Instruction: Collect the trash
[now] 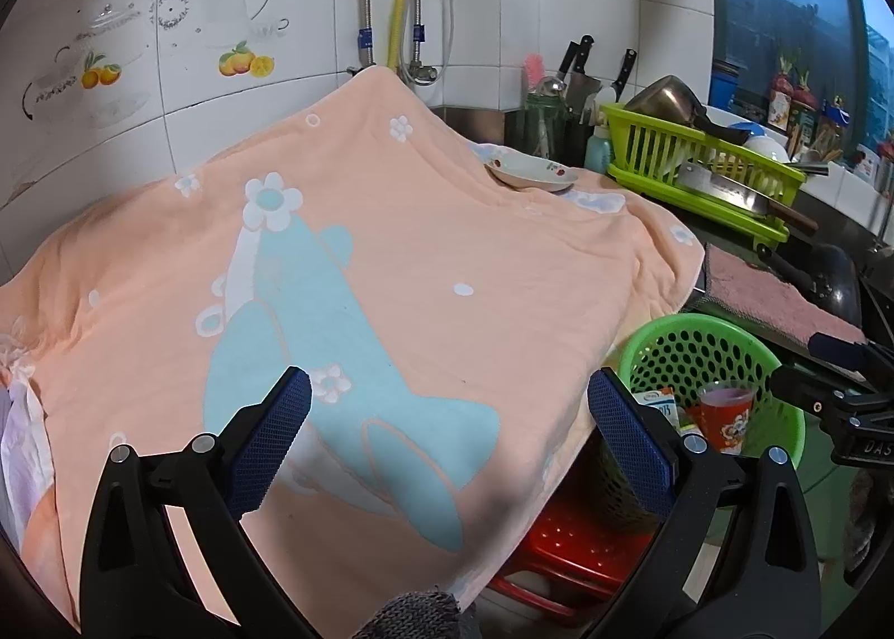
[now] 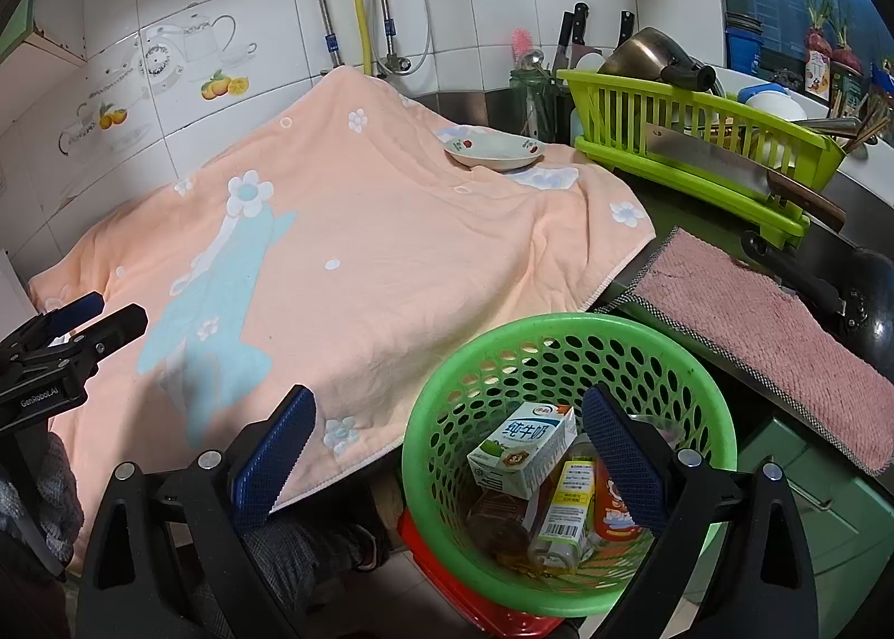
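While peach towel with blue flower print (image 2: 346, 247) shows no trash on top, step in hand looks like final check: sweep gaze from left edge to right before quitting. Left gripper (image 1: 447, 443) at lower centre of left view: spread wide, holding nothing, hovering over towel. Right gripper (image 2: 447, 449) likewise released, empty, above round green perforated plastic basket (image 2: 503, 348) at lower right, holding white milk carton (image 2: 522, 449), small bottle (image 2: 564, 505), red cup (image 2: 606, 505).

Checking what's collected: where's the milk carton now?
The milk carton lies in the green basket, right wrist view, lower centre, beside a bottle.
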`<state>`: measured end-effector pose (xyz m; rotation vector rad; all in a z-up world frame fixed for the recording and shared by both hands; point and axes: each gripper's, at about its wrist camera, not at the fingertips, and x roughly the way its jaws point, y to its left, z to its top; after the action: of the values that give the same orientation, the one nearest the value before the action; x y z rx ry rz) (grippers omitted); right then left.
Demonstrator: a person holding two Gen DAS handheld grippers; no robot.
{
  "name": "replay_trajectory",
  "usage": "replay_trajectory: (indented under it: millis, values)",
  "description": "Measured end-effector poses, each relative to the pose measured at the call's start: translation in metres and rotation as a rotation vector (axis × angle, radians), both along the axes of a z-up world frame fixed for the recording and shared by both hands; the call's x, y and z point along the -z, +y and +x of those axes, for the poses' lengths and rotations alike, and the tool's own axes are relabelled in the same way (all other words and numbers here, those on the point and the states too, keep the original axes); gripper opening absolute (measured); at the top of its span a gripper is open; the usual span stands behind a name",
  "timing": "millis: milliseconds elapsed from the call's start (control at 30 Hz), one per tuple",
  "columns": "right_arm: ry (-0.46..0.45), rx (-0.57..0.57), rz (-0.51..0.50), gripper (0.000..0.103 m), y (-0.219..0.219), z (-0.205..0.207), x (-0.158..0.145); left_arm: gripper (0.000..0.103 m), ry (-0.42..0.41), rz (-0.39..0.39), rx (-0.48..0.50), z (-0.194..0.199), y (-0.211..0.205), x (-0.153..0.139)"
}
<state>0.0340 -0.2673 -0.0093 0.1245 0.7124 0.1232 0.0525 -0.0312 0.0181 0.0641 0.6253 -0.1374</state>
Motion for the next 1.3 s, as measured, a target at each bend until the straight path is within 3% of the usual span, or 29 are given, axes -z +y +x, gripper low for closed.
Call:
replay_trajectory:
  millis: [1300]
  values:
    - [-0.020,0.038,0.016,0.093,-0.0063,-0.0047,-0.0023,0.098,-0.038,0.025,0.004,-0.0010,-0.0068,-0.0048]
